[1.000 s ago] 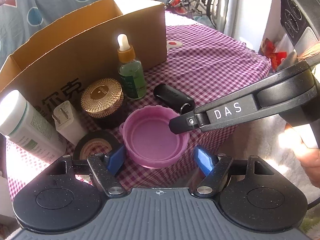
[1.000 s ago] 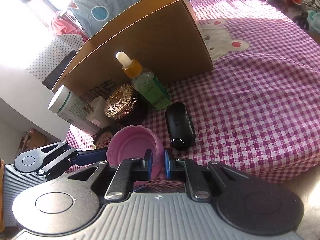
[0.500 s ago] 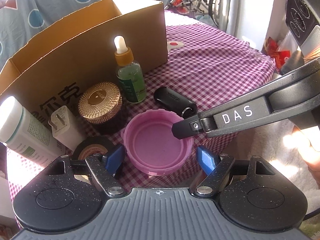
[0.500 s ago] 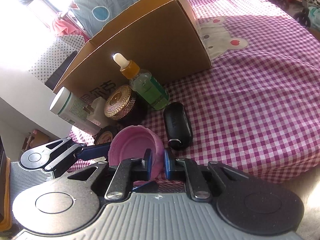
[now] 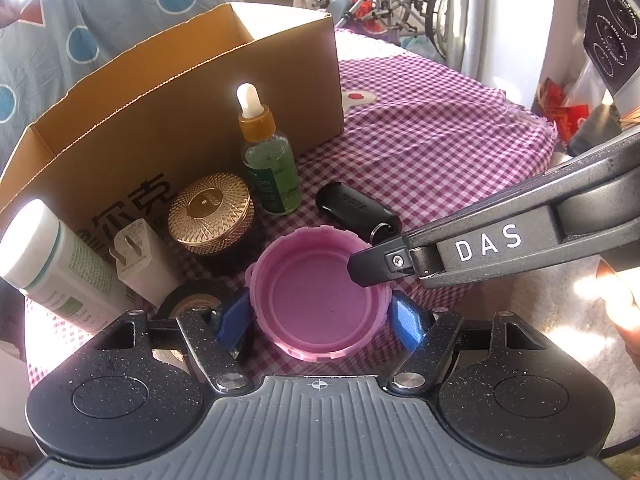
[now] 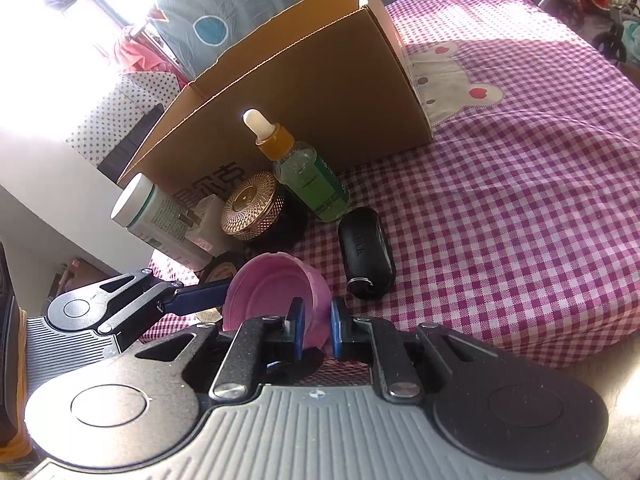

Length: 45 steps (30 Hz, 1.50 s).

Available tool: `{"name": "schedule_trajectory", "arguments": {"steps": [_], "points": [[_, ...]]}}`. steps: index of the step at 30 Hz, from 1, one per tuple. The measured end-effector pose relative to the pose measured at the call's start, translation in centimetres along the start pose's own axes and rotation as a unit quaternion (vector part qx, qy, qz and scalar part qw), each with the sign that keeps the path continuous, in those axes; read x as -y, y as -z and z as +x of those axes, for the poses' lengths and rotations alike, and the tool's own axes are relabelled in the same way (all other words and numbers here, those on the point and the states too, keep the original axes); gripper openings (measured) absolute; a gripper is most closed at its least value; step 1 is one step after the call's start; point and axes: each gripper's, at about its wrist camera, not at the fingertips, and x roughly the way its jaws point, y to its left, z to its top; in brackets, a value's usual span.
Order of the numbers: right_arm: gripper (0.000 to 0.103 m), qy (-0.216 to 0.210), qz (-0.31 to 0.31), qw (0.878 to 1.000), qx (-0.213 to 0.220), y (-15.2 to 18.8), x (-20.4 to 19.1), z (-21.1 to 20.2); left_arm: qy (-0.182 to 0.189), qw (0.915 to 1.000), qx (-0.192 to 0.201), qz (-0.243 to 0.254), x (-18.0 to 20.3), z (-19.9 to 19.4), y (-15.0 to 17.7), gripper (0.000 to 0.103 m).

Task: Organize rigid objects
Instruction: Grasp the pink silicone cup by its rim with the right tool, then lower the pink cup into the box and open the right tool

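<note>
A pink plastic lid [image 5: 320, 300] lies open side up on the checked cloth. My left gripper [image 5: 320, 320] is open, its blue pads either side of the lid. My right gripper [image 6: 316, 330] is shut on the lid's near rim [image 6: 276, 300], one pad inside and one outside; its finger shows in the left wrist view [image 5: 460, 256]. Behind stand a green dropper bottle [image 5: 268, 168], a gold-lidded jar [image 5: 210, 212], a black case [image 5: 358, 212], a white charger plug [image 5: 136, 260], a white bottle [image 5: 52, 264] and a black tape roll [image 5: 192, 300].
An open cardboard box [image 5: 168, 92] stands behind the objects on the purple checked tablecloth [image 5: 440, 152]. The table edge drops away at the right. A patterned blue cloth hangs behind the box, and bicycles stand far back.
The left gripper has moved forward so its pads now flank the pink lid. The right gripper stays clamped on the lid's rim, which has tilted slightly.
</note>
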Motion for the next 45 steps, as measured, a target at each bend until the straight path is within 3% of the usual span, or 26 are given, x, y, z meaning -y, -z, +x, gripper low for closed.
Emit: {"name": "schedule_trajectory", "arguments": {"steps": [13,20,23,28,33,38,45], "points": [[0.015,-0.032,-0.062,0.996,0.064,-2.5,-5.6,-4.2,-0.058,0.9936,0.097,-0.002,-1.7,-6.8,-1.4,0.073],[0.015,-0.052,-0.139,0.984,0.101,-8.0,-10.7,-6.0,-0.102,0.9811,0.164,-0.008,-4.7,-10.7,-4.3,0.073],[0.015,-0.065,-0.159,0.980,0.100,-10.8,-12.5,-5.4,-0.113,0.9786,0.172,-0.014,-6.7,-11.3,-6.0,0.073],[0.015,-0.081,-0.166,0.982,0.047,-16.5,-14.4,-1.3,-0.104,0.9837,0.138,-0.049,-11.3,-10.1,-8.9,0.073],[0.016,-0.087,-0.125,0.987,-0.056,-20.6,-14.3,5.4,-0.076,0.9916,0.062,-0.084,-15.7,-6.0,-10.1,0.073],[0.015,-0.071,-0.095,0.983,-0.138,-22.0,-13.2,11.2,-0.050,0.9940,-0.013,-0.097,-18.3,-1.8,-10.0,0.073],[0.015,-0.061,-0.063,0.971,-0.221,-22.2,-11.4,16.5,-0.019,0.9936,-0.081,-0.077,-19.3,1.3,-9.5,0.074]]}}
